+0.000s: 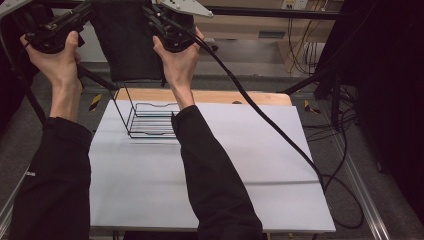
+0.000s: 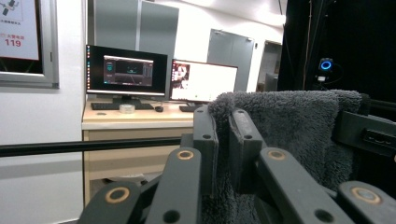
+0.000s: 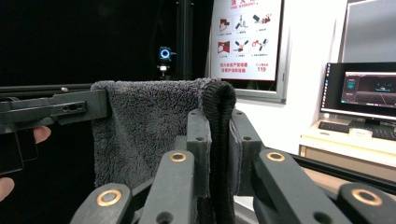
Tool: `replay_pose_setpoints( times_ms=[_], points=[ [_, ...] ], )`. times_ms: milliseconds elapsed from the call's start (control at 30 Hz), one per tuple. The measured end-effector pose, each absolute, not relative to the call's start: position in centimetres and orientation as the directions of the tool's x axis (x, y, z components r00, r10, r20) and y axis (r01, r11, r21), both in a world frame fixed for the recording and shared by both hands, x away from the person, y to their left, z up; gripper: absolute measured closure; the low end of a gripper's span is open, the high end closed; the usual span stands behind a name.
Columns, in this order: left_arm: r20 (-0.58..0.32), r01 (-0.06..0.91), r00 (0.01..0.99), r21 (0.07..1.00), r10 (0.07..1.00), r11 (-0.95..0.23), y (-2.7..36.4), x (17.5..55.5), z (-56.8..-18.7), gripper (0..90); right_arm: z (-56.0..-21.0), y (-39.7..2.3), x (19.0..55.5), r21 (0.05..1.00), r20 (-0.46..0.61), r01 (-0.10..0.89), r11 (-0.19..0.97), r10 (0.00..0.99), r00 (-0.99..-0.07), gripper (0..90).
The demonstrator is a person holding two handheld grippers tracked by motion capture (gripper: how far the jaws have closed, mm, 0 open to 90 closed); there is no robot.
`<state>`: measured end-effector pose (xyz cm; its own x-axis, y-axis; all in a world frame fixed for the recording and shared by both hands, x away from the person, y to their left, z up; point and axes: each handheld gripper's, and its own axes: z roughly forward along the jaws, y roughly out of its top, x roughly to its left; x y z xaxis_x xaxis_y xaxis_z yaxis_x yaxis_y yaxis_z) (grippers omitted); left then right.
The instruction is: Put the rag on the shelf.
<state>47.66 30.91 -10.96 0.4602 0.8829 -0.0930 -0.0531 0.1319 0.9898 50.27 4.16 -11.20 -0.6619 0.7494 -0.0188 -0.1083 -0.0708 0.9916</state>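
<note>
Towel (image 1: 131,45) lifting is well under way: the dark grey cloth hangs in the upper left of the high view, stretched between the two tools and clear of the table (image 1: 210,195). The left gripper (image 1: 82,15), at the top left of that view, is pressed together on one top corner; in the left gripper view its jaws pinch a fold of the towel (image 2: 280,126) at the centre of the frame. The right gripper (image 1: 152,17), near the top centre of the high view, is likewise pinching the other top corner, and in the right gripper view the folded edge of the towel (image 3: 140,126) stands between its jaws, with the rest of the cloth spreading off to the left of the frame towards the other tool.

Below the hanging cloth, in the middle left of the high view, a black wire rack (image 1: 147,120) stands on the white sheet (image 1: 250,150) that covers the table, partly hidden by the right sleeve. The towel's lower edge hangs just above the rack's top wires and looks apart from them.

Picking up and spreading seem done. What looks left is lowering or draping the towel onto the rack and then releasing both corners.
</note>
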Motion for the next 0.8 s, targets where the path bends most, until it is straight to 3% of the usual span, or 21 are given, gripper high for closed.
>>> replay_pose_setpoints(
  times_ms=[800],
  points=[
    [-0.061,-0.012,0.461,0.997,0.885,0.075,31.3,49.8,-14.0,82.6,-14.1,4.5,52.3,0.998,-0.046,-0.063,0.006,0.761,-0.647,81.6]
  ],
)
